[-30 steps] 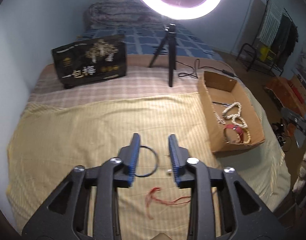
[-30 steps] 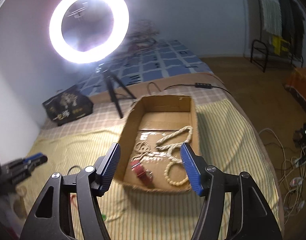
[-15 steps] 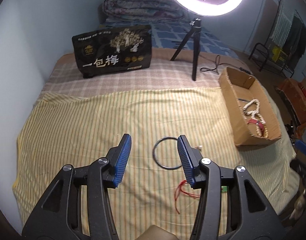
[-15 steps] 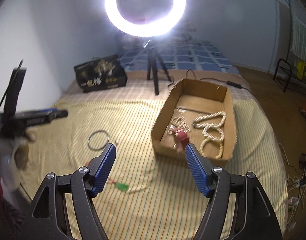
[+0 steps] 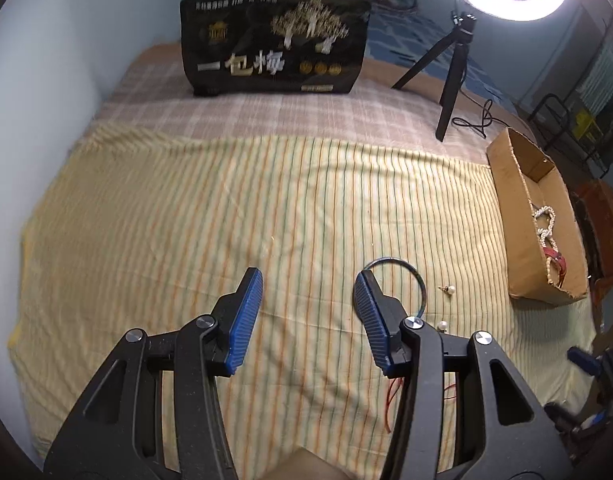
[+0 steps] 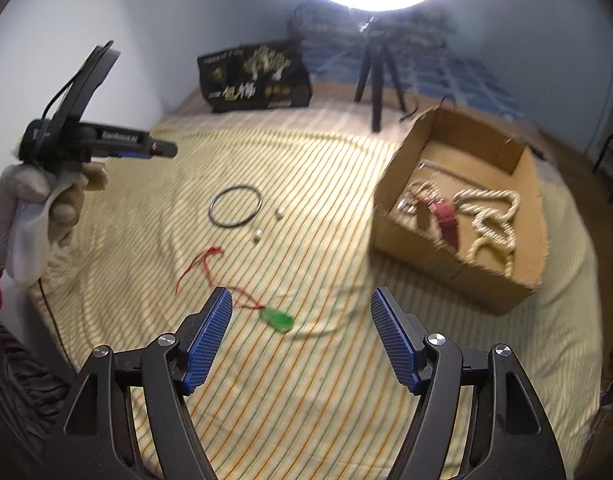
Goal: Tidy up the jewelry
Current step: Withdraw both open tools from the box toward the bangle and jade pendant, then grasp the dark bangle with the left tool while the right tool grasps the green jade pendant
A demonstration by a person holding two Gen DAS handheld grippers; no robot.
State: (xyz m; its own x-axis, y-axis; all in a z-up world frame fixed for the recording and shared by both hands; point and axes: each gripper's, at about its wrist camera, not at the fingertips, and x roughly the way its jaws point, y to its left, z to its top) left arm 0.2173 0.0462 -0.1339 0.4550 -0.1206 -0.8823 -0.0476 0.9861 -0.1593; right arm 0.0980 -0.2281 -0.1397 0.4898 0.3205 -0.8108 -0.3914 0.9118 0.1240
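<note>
The black gift bag point(image 5: 274, 46) at the head of the bed reads "一包梅" in gold; the left gripper point(image 5: 308, 304) carries "GenRobot.AI" on its side in the right wrist view. Both it and the right gripper point(image 6: 302, 328) are released, jaws wide, grasping nothing. On the striped bedspread point(image 5: 186, 220) lie a black bangle point(image 6: 235, 205), two pearl earrings point(image 6: 280, 212) and a green pendant point(image 6: 280, 319) on red cord. Bead necklaces point(image 6: 492, 216) sit in the cardboard box point(image 6: 442, 264).

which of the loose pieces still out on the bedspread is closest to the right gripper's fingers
The green pendant on the red cord, lying just ahead of the open right gripper. The black ring and two pearl earrings lie farther off.
</note>
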